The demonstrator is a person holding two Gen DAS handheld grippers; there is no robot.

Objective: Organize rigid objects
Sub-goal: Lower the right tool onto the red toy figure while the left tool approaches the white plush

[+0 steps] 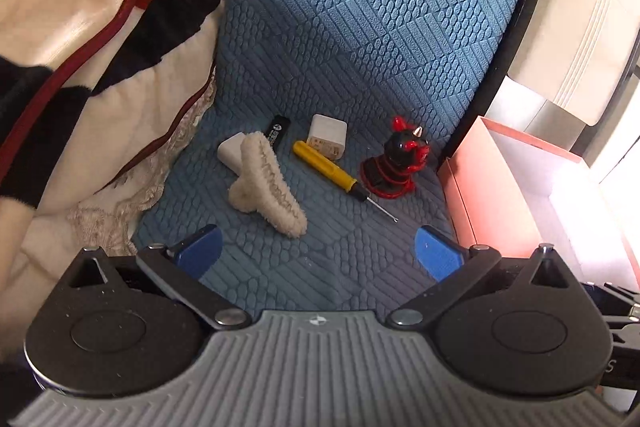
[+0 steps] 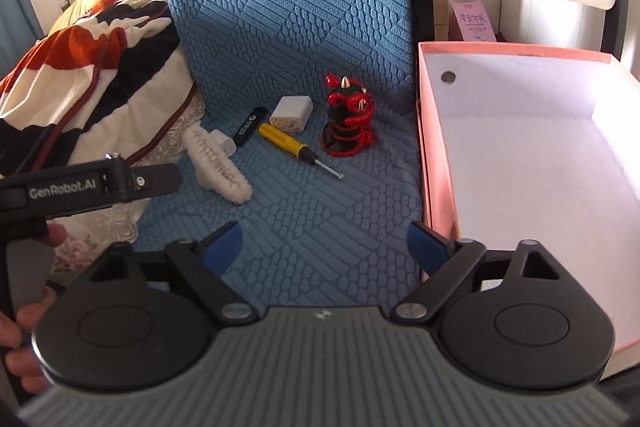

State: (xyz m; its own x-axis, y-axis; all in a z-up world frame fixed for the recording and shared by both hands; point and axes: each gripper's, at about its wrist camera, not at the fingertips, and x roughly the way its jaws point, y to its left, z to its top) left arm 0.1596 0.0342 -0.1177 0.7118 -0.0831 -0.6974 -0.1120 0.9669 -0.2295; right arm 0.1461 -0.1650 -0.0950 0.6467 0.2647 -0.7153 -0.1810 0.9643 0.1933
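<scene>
On the blue quilted mat (image 1: 360, 47) lie a fluffy cream hair claw (image 1: 270, 183), a small white block (image 1: 231, 149) behind it, a black stick (image 1: 277, 130), a white charger cube (image 1: 327, 137), a yellow screwdriver (image 1: 332, 169) and a red-and-black figurine (image 1: 396, 161). They also show in the right wrist view: claw (image 2: 218, 167), stick (image 2: 250, 127), charger (image 2: 291, 115), screwdriver (image 2: 288, 143), figurine (image 2: 349, 119). My left gripper (image 1: 318, 251) is open and empty, short of the objects. My right gripper (image 2: 324, 251) is open and empty, next to the pink box (image 2: 424, 147).
The pink box (image 1: 480, 187) with a white inside stands open at the mat's right edge. A red, black and cream blanket (image 1: 100, 47) is piled at the left. The left gripper's body (image 2: 92, 187) and a hand show at the left of the right wrist view.
</scene>
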